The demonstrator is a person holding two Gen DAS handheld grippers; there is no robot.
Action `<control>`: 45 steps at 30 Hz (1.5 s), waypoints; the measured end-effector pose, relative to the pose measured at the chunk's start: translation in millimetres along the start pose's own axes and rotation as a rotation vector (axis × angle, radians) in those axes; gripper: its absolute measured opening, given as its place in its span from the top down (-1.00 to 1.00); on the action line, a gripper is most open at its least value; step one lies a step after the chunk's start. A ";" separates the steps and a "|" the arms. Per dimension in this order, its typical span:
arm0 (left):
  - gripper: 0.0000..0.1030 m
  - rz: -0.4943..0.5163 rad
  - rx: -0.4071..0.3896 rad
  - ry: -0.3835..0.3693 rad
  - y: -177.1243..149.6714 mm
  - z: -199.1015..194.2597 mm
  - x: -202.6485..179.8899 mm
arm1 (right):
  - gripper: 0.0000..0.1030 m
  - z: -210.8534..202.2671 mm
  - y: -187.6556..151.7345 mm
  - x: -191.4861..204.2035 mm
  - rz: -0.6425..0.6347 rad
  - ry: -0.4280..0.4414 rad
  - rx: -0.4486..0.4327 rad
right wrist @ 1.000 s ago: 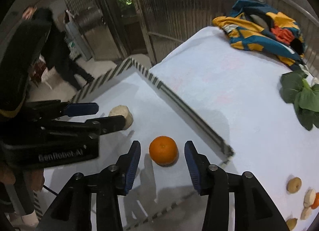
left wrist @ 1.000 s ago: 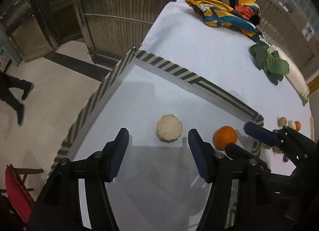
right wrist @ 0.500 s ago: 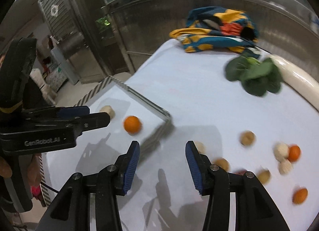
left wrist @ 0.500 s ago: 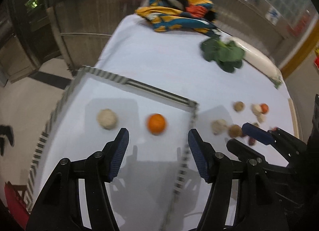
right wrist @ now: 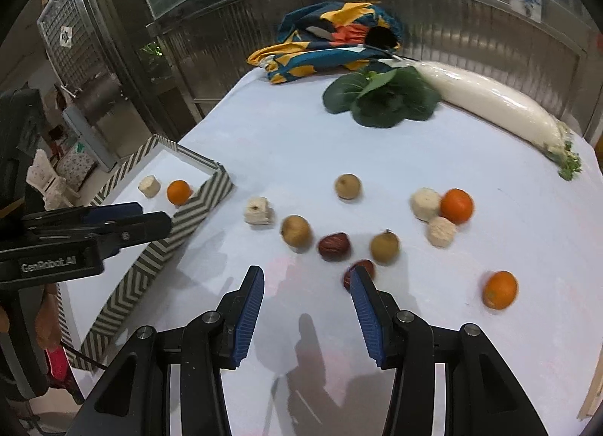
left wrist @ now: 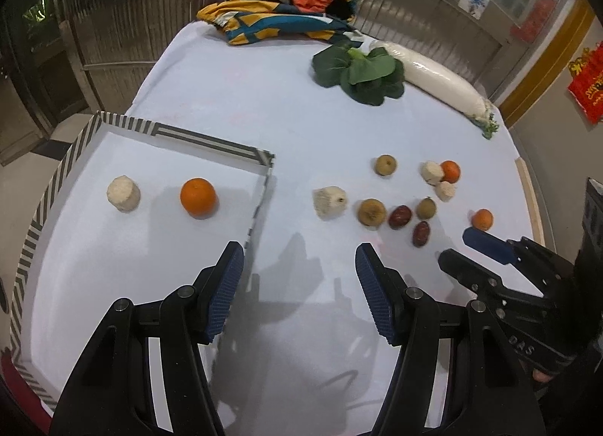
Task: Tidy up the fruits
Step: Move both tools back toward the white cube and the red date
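Observation:
A shallow white tray with a striped rim (left wrist: 211,140) (right wrist: 188,210) lies at the left and holds an orange (left wrist: 198,196) (right wrist: 178,191) and a pale round chunk (left wrist: 123,193) (right wrist: 149,185). Several loose fruits lie on the white cloth to its right: a pale chunk (left wrist: 330,201) (right wrist: 258,211), brown round fruits (left wrist: 371,211) (right wrist: 296,230), dark red dates (left wrist: 399,216) (right wrist: 333,246), and oranges (left wrist: 482,219) (right wrist: 500,289). My left gripper (left wrist: 299,292) is open and empty over the tray's right edge. My right gripper (right wrist: 307,319) is open and empty just short of the fruits.
A leafy green vegetable (left wrist: 360,72) (right wrist: 380,98) and a long white radish (left wrist: 437,80) (right wrist: 490,104) lie at the back right. A colourful cloth bundle (left wrist: 286,2) (right wrist: 331,40) sits at the far edge. Metal panels stand behind the table. The floor drops off left of the tray.
Both grippers have pulled back from the tray and swung right, leaving the orange and pale chunk in the tray. The loose fruits on the cloth have come into view.

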State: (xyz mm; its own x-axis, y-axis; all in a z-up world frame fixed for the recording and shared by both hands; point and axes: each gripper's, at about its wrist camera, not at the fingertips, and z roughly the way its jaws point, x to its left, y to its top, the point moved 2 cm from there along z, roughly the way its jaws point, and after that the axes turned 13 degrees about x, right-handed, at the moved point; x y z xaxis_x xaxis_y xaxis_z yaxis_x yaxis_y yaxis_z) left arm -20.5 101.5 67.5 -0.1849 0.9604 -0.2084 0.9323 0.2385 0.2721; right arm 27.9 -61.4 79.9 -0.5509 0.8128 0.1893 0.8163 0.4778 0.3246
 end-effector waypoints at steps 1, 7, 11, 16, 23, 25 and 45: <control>-0.21 -0.001 -0.004 0.000 -1.3 -2.2 -0.9 | 0.10 -1.8 -0.7 -0.3 0.000 -0.002 -0.001; -0.21 0.015 -0.025 0.020 -11.9 -16.3 -5.1 | 0.10 -7.8 5.9 -0.6 0.004 0.019 -0.027; -0.21 0.011 -0.028 0.013 -15.2 -21.9 -4.2 | 0.10 -9.6 9.2 9.5 -0.012 0.027 -0.034; -0.21 0.019 -0.022 -0.008 -15.7 -21.5 -4.3 | 0.10 -17.9 3.6 13.5 -0.015 0.020 -0.058; -0.21 0.043 0.016 -0.048 -9.7 -3.9 -13.9 | 0.10 -17.7 -21.2 -1.0 0.029 -0.010 -0.034; -0.21 0.057 0.021 -0.049 -6.8 0.6 -19.3 | 0.10 -17.3 -27.1 -6.0 0.039 -0.019 -0.029; -0.21 0.090 0.044 0.017 27.6 38.8 -30.1 | 0.10 -20.9 -45.0 -43.4 0.118 -0.032 -0.041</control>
State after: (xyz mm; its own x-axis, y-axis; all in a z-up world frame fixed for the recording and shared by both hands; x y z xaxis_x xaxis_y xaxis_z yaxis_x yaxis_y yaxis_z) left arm 22.8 73.5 44.8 -0.1049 0.9800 -0.1692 0.9579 0.1453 0.2476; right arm 11.4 -125.1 76.5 -0.4453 0.8730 0.1988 0.8670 0.3651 0.3391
